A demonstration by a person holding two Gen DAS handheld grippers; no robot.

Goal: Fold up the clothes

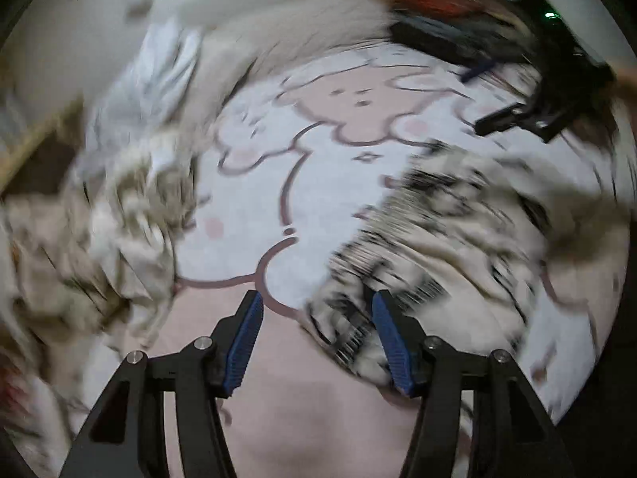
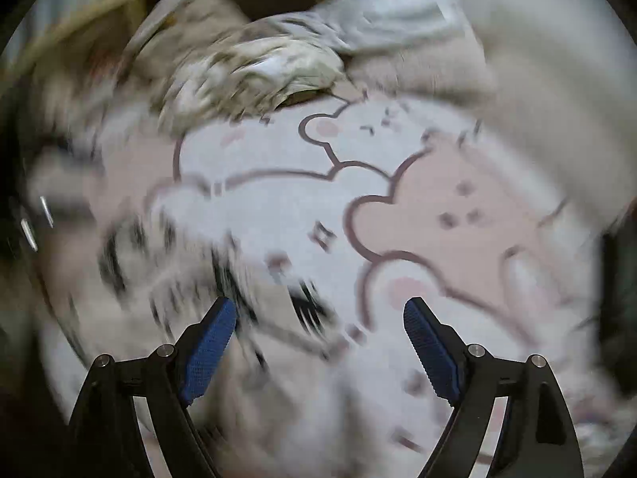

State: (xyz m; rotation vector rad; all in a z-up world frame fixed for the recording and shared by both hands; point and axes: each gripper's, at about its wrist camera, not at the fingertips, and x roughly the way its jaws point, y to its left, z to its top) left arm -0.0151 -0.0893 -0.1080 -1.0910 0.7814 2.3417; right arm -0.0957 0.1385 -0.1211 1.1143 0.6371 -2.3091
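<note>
Bed cover: we see a pale pink and white sheet printed with cartoon bears [image 1: 318, 183] spread under everything; both views are blurred
Heap: a crumpled beige and white pile of clothes [image 1: 111, 215] lies on the sheet's left side in the left view; at the top in the right view [image 2: 254, 67]
Garment: a cream cloth with black markings [image 1: 438, 247] lies on the sheet, its edge just beside the left claw's right pad
Left claw [image 1: 318, 310]: released; nothing pinched
Right claw [image 2: 320, 318]: spread wide over the sheet and the cloth's edge [image 2: 239, 279]; grasping nothing
</note>
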